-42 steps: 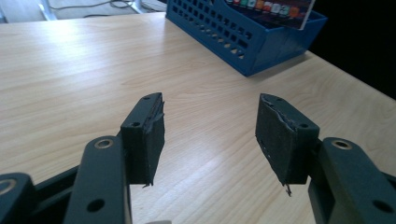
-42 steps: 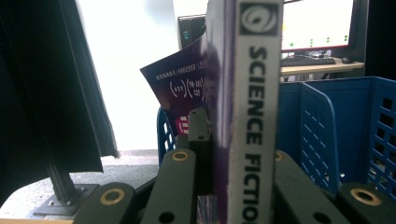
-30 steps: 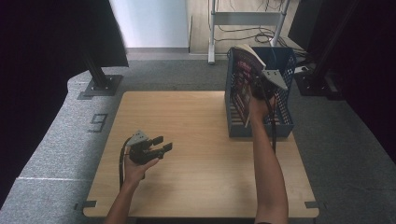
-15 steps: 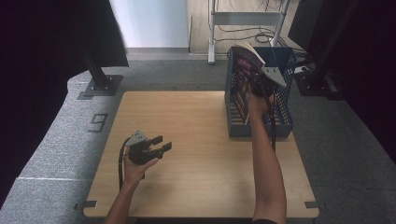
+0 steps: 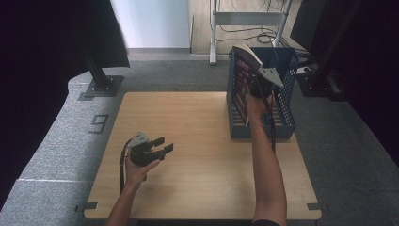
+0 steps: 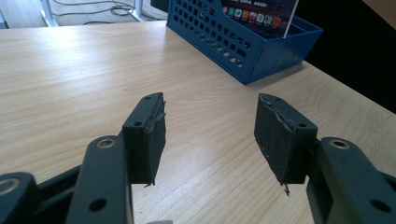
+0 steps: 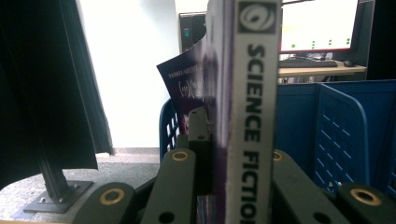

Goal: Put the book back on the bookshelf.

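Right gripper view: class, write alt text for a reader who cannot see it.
The right tongs clamp a book upright, its white spine reading "SCIENCE FICTION" facing the camera. Behind it stand the walls of a blue basket, with a white wall to the left and a lit monitor beyond.

"SCIENCE FICTIO…" on book spine (image 7: 250, 116)
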Motion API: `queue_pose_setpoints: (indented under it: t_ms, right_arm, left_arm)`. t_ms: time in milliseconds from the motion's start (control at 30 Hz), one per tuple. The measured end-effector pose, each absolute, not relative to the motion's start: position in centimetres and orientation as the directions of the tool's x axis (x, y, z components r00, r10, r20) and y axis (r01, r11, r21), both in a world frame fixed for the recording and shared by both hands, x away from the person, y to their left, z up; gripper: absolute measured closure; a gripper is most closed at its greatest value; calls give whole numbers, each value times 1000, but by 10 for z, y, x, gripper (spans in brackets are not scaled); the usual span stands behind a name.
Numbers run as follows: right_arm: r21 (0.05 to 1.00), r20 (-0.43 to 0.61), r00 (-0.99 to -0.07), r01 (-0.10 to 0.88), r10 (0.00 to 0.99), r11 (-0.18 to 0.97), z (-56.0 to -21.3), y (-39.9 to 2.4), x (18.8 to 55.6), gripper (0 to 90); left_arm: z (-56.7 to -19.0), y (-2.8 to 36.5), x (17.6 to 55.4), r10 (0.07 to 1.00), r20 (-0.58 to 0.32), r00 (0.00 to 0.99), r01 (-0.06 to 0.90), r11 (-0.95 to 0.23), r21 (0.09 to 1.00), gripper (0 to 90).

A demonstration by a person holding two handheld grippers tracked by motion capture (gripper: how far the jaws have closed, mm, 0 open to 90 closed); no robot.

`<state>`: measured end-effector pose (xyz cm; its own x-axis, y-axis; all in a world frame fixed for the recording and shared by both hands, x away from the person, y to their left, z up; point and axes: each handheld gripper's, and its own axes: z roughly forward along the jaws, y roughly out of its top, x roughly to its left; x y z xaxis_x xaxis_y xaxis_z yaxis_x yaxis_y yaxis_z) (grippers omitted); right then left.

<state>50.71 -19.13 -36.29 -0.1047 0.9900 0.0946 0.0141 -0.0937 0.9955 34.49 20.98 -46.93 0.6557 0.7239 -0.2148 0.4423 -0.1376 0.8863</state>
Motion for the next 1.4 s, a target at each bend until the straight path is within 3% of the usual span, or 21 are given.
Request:
queue_pose_setpoints:
  t_ms: [733, 1100, 1400]
  right_arm:
    - [995, 75, -114, 77, 991, -66, -399, -178, 528, 814]
    - [996, 64, -138, 75, 988, -54, -404, -175, 517, 805]
    - [991, 47, -146, 133, 988, -28, -406, -175, 503, 796]
  left_arm:
    - [-472, 210, 347, 724, -211, 657, 447, -147, 882, 436]
    - [-472, 208, 346, 721, -208, 661, 446, -155, 881, 435]
    - [-471, 206, 344, 719, -203, 665, 445, -164, 880, 434]
